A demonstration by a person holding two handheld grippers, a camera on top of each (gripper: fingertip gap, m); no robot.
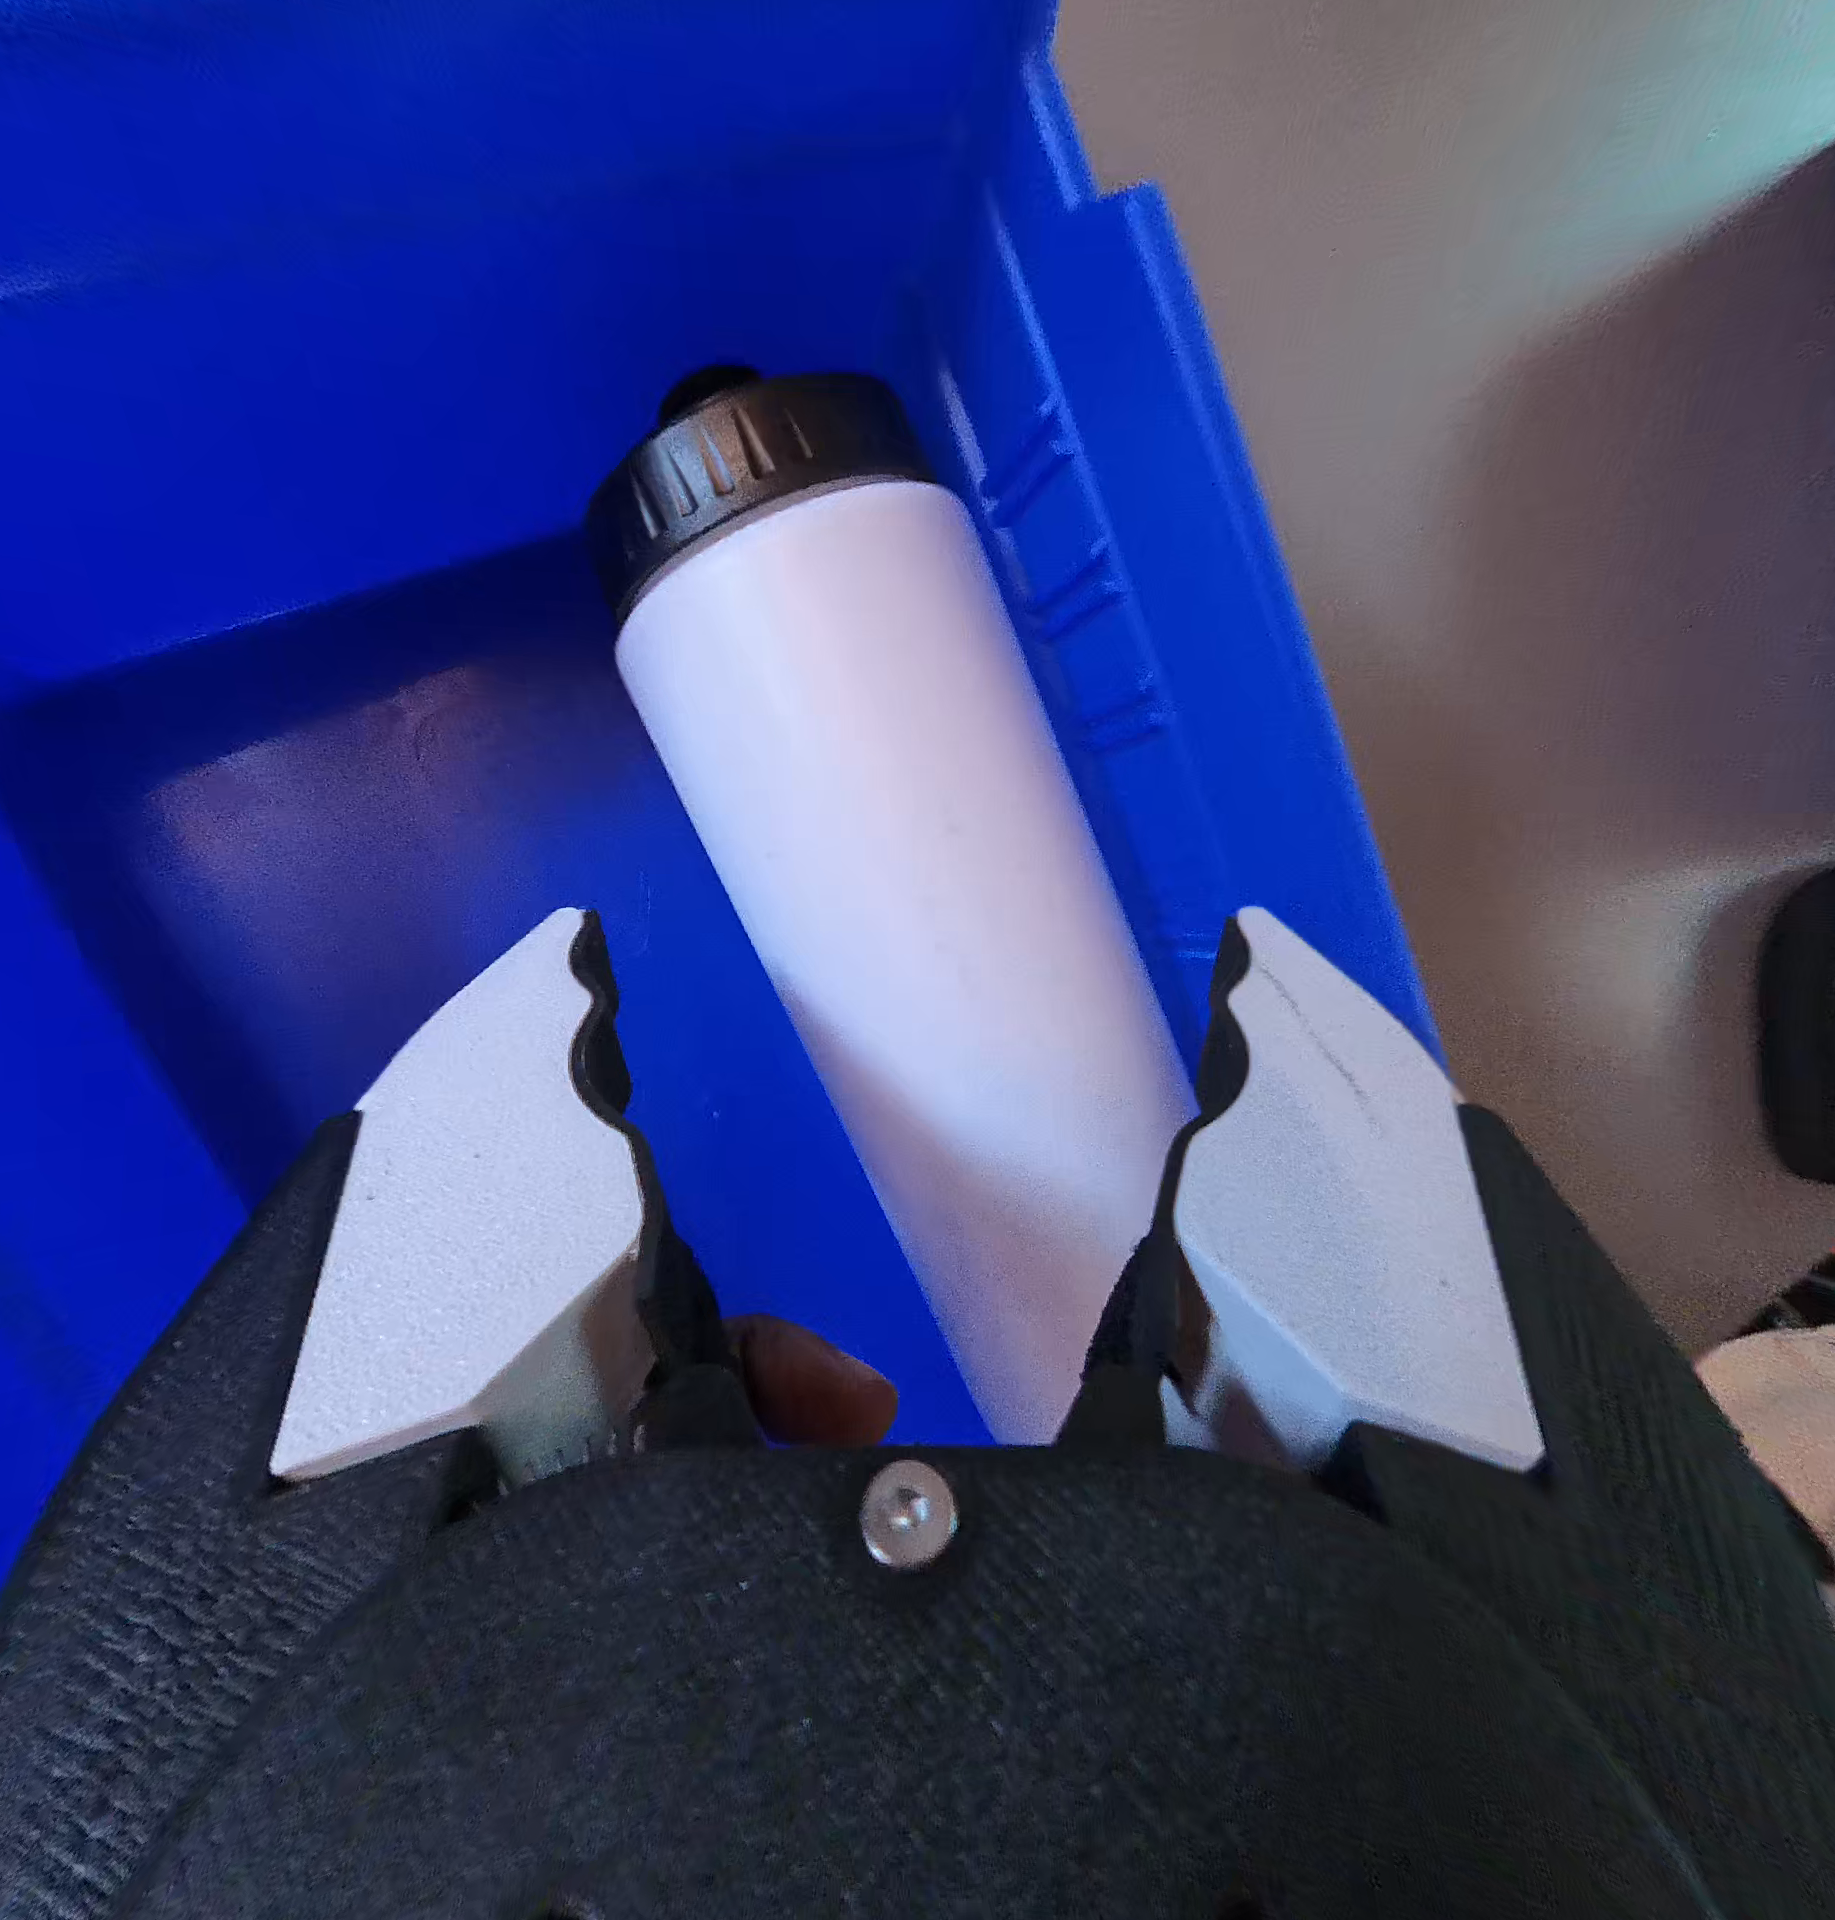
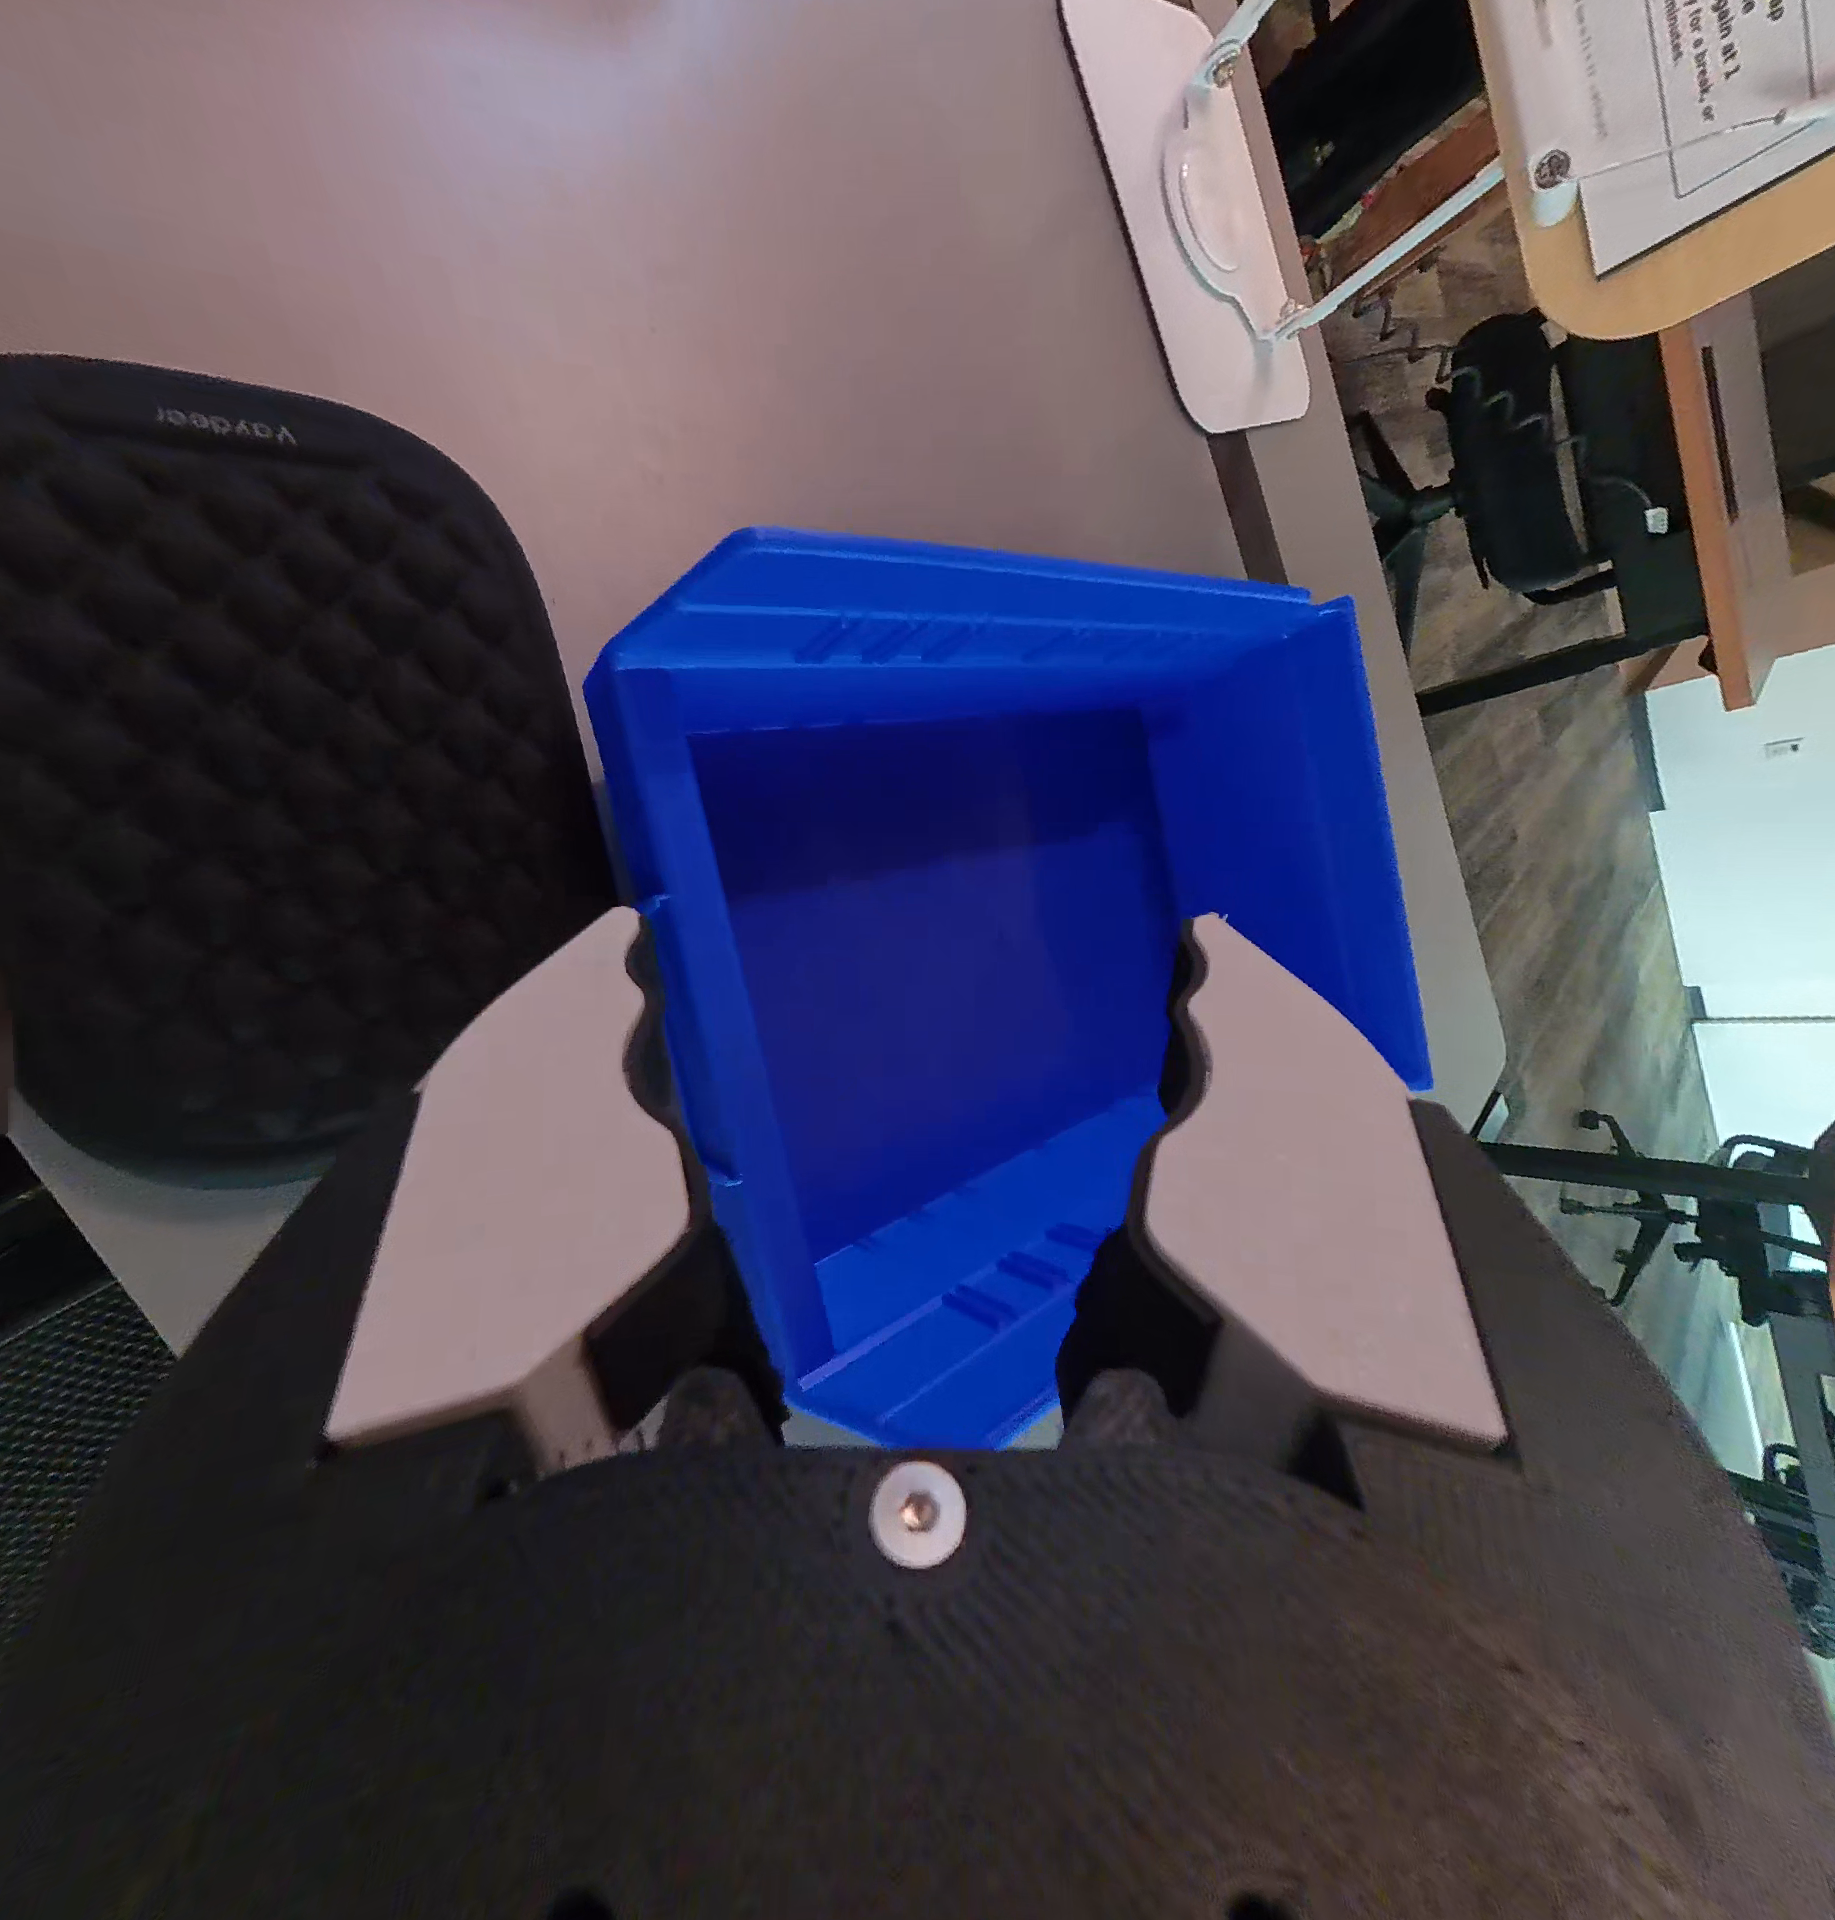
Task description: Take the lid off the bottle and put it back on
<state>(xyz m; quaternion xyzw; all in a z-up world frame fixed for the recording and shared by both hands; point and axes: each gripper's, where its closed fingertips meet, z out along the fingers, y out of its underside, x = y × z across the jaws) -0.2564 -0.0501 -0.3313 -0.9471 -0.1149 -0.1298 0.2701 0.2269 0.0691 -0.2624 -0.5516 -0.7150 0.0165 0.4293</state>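
Note:
A white bottle [image 1: 892, 831] with a black ribbed lid [image 1: 747, 457] screwed on lies inside a blue bin [image 1: 269, 312], along the bin's right wall, lid end pointing away. My left gripper [image 1: 913, 914] is open over the bottle's lower body, one finger on each side; the right finger [image 1: 1308, 1143] is close to or touching the bottle. My right gripper [image 2: 918, 920] is open and empty above a blue bin [image 2: 1277, 810]. No bottle shows inside the bin in the right wrist view.
The bin stands on a grey table [image 2: 580, 260]. A black quilted cushion [image 2: 217, 727] lies left of it and a white pad [image 2: 1183, 208] lies at the far right edge. Chairs and desks stand on the floor beyond. A dark object [image 1: 1827, 1018] sits at the right edge. There is about 50 cm between the tips of the two grippers.

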